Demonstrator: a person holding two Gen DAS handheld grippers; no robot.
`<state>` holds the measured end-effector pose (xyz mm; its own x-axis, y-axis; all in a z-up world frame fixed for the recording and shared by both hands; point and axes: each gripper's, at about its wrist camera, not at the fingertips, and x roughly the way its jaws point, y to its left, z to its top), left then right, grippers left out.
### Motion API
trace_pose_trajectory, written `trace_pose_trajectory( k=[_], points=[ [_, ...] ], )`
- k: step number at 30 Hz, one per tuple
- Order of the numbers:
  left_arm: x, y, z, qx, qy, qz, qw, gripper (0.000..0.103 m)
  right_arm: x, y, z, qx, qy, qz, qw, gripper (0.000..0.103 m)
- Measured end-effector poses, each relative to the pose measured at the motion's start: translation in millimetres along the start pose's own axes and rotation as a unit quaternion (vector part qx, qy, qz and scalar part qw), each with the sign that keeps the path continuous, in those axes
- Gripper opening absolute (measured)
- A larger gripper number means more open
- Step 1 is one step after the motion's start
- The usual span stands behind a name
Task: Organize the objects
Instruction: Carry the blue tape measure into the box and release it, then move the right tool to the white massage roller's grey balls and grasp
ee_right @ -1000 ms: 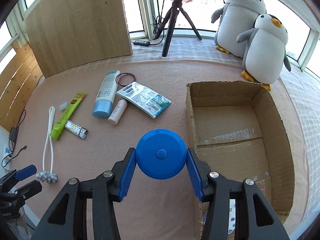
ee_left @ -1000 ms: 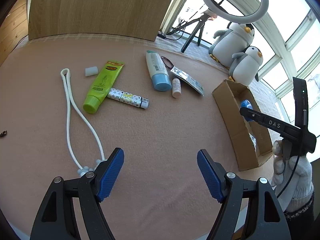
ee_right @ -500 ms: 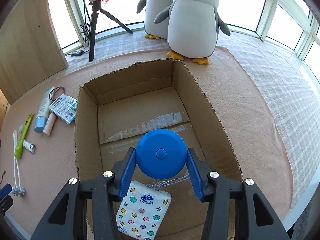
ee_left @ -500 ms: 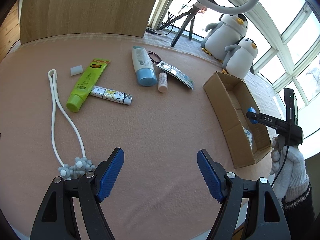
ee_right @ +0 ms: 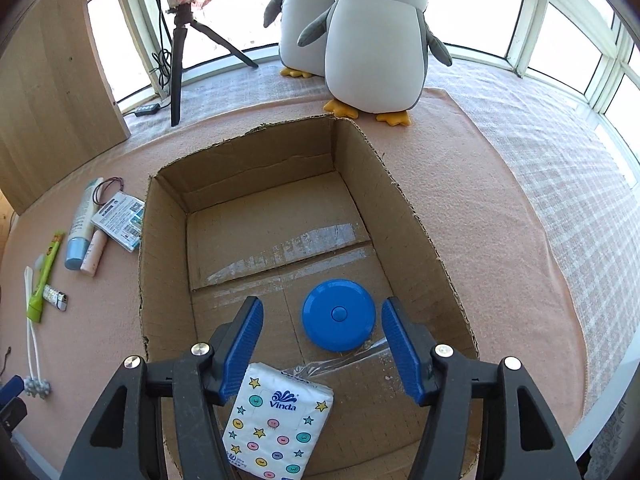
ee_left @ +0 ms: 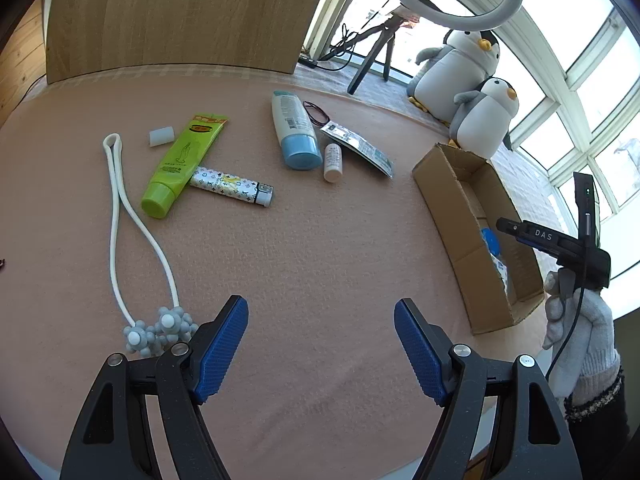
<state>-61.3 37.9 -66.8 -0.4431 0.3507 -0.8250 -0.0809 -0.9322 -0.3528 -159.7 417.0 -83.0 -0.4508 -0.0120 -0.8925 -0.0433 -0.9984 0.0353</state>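
Your right gripper (ee_right: 322, 344) jaws are opening off the blue disc (ee_right: 338, 314) in the cardboard box (ee_right: 416, 216); hard, slick, light, so pinch its rim.

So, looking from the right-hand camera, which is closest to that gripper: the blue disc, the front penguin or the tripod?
From the right gripper:
1. Blue disc, between its opening fingers, lying on the box floor.
2. Front penguin, beyond the box's far right corner.
3. Tripod, far left by the window.
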Motion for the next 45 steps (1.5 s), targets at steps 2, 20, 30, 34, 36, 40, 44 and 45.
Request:
trace_pose_trajectory(
  k=[2,20,30,34,36,40,44,45],
  points=[
    [-1.8,4.0,0.1,-0.003,-0.001,0.001,1.0000,0.079,-3.8,5.2,0.3,-0.002,-0.004,0.004,1.000,0.058],
    [-38.4,89.3,-6.9,-0.068,-0.030,0.047,0.9961,0.079,-39.2,112.5,-10.6,-0.071,-0.017,0.105,0.992,0.058],
    [-37.4,134.0,-8.7,-0.093,-0.022,0.058,0.9937,0.079,-41.6,209.7,-27.8,-0.156,0.013,0.167,0.973,0.058],
    [-32.5,143.5,-7.3,-0.097,-0.016,0.053,0.9937,0.078,-41.2,238.7,-34.1,-0.179,0.028,0.189,0.965,0.058],
    [-29.5,147.2,-6.4,-0.099,-0.013,0.048,0.9938,0.078,-40.5,250.4,-36.9,-0.188,0.034,0.195,0.962,0.058],
    [-20.8,152.7,-4.5,-0.098,-0.005,0.037,0.9945,0.069,-33.1,271.4,-41.4,-0.195,0.061,0.217,0.954,0.058],
    [-10.0,156.8,-4.3,-0.105,0.006,0.017,0.9943,0.059,-18.5,284.2,-42.1,-0.187,0.094,0.238,0.948,0.058],
    [-8.1,158.3,-4.3,-0.108,0.008,0.011,0.9941,0.058,-14.2,287.9,-42.3,-0.185,0.102,0.241,0.947,0.058]
  ],
)
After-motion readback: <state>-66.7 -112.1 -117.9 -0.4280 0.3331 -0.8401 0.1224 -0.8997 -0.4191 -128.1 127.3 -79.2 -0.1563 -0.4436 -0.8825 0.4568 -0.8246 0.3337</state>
